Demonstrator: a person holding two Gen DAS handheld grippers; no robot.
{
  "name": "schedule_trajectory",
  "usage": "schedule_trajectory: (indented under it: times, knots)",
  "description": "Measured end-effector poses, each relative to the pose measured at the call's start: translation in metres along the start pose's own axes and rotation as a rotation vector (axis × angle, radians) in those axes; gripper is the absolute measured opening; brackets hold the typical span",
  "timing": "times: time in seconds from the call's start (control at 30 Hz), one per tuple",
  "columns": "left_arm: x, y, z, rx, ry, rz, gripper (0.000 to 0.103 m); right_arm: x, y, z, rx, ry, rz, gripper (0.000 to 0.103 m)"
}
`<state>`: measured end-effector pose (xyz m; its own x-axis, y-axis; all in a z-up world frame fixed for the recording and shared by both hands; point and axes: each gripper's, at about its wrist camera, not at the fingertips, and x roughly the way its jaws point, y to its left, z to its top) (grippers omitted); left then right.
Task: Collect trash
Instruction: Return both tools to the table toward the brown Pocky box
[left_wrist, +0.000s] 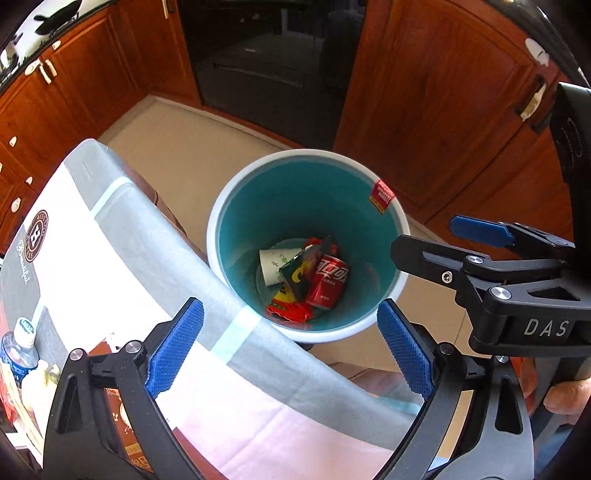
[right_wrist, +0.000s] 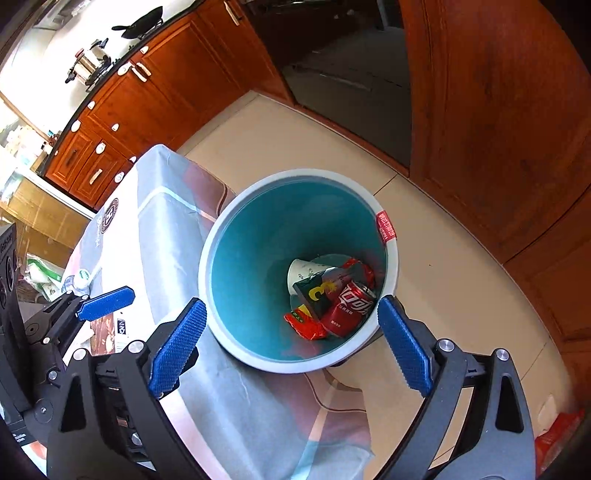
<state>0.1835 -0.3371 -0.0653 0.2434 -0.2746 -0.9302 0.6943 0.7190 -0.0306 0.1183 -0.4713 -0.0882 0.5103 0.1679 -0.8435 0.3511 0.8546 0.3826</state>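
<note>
Both tongs, left (left_wrist: 290, 349) and right (right_wrist: 291, 341), hang spread and empty above the round white bin with teal interior (right_wrist: 236, 236); red soda can (right_wrist: 349, 304), paper cup (right_wrist: 301, 273) and wrappers lie inside; drop step seems complete; next, judged: seek remaining trash on the cloth-covered surface (left_wrist: 110, 266)

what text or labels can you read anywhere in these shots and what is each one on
"DAS": white letters on the black body of the right tongs.
"Beautiful": script on the tablecloth, under a round badge too small to read.
Large yellow "C": on the dark packet in the bin.
Red can: white brand script, not legible.
Red sticker on the bin rim: print too blurred.
Bottle label: too small.
</note>
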Motion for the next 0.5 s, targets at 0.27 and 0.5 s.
schedule_trajectory:
  times: [0.27,0.5]
  knots:
    - [-0.033,0.016,-0.039,-0.05,-0.049,0.0,0.098,-0.017,0.035,-0.014,-0.062,-0.006,0.017,0.09]
    - [-0.064,0.047,-0.084,-0.105,-0.086,0.026,0.098,-0.018,0.085,-0.035,-0.17,0.026,0.045,0.093]
